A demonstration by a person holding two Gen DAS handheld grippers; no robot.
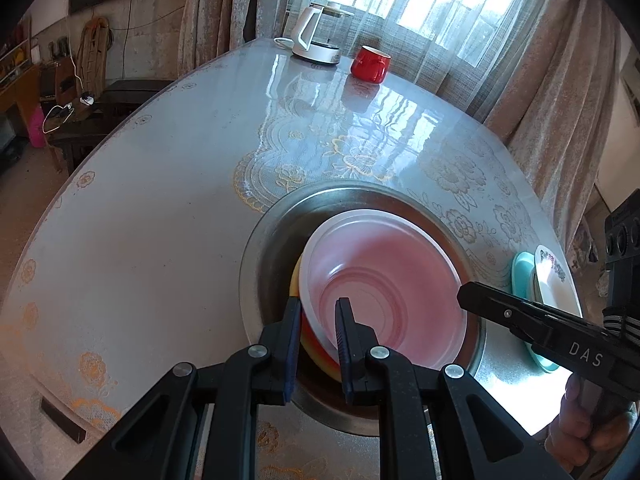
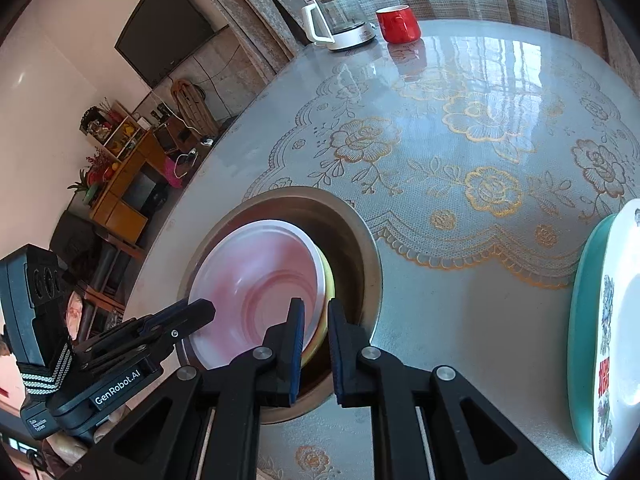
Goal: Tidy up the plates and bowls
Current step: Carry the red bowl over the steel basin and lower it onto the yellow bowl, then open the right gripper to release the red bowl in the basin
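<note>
Left of basin: a broad bare stretch of the table (image 1: 132, 216) is left open to the edge.
Centre beyond basin: the lace-patterned top is unoccupied.
Far edge: passage is blocked by the kettle (image 1: 316, 34) and, just beside it, the red mug (image 1: 369, 63).
Right edge: room is taken by the teal plate (image 2: 580, 320) with the white plate (image 2: 618, 340) lying on it.
Basin: the metal basin (image 1: 272, 236) is filled by the pink bowl (image 1: 384, 280) stacked on others; both side rims are flanked by the left gripper (image 1: 319, 320) and right gripper (image 2: 316, 320).
</note>
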